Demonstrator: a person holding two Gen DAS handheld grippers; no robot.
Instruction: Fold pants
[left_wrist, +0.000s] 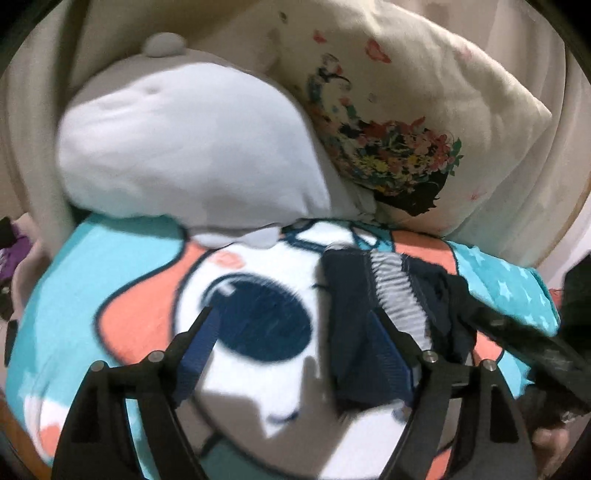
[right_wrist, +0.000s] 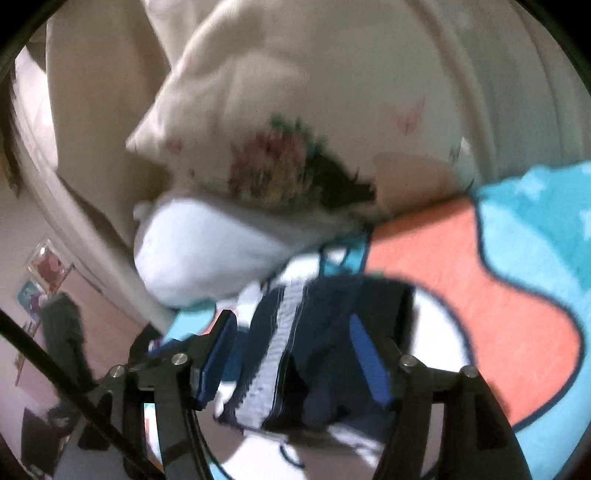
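Navy pants (right_wrist: 321, 354) bunched on blanket (right_wrist: 498, 314) — folding barely begun; my left gripper (left_wrist: 295, 325) and right gripper (right_wrist: 295, 339) both spread, holding nothing.

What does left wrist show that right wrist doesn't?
Left wrist only: the blanket's big dark cartoon eye and the right tongs' black arm coming in beside the pants. Right wrist only: a pink wall with posters. Both: navy pants with a striped waistband, white pillow, floral pillow, open tongs.
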